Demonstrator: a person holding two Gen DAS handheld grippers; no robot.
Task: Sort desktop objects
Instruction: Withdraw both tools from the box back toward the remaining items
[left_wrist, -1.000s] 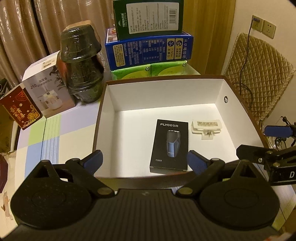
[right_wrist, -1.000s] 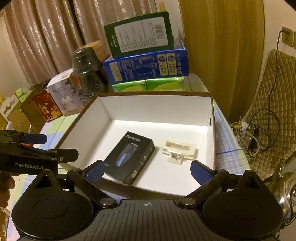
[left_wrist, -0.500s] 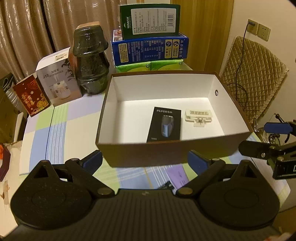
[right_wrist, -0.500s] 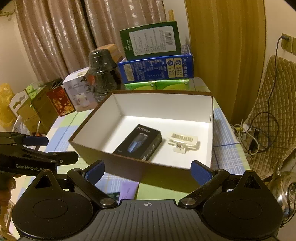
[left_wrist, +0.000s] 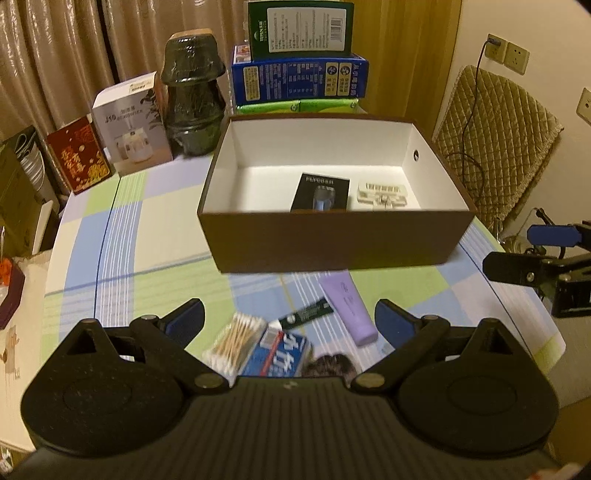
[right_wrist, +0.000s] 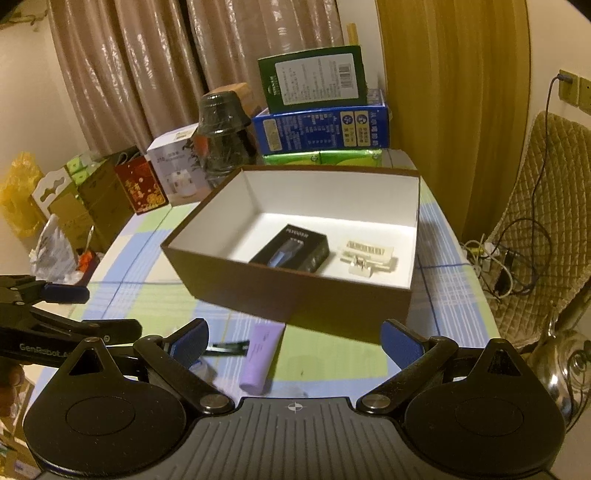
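Sorting is part done: the brown box (left_wrist: 332, 240) on the checked surface (left_wrist: 122, 236) already holds a black shaver carton (left_wrist: 320, 192) and, just to its right, a cream plastic clip (left_wrist: 382, 192). Loose items lie on the near side of the box: a lilac tube (left_wrist: 349, 308), a dark green stick (left_wrist: 304, 314) touching its left side, a pack of cotton swabs (left_wrist: 236, 341) and a blue-and-white packet (left_wrist: 282, 352) beside them.

The left claw (left_wrist: 290, 319) is spread wide and empty, hanging over the swabs and packet. The right claw (right_wrist: 293, 338) is likewise wide and empty, above the tube's near end (right_wrist: 258, 363).

The tube looks light, soft and a little slick; it would probably squash if pinched mid-body, so across its firmer capped end seems the better hold. The swab pack appears light with crinkly wrap, best taken across its narrow width.
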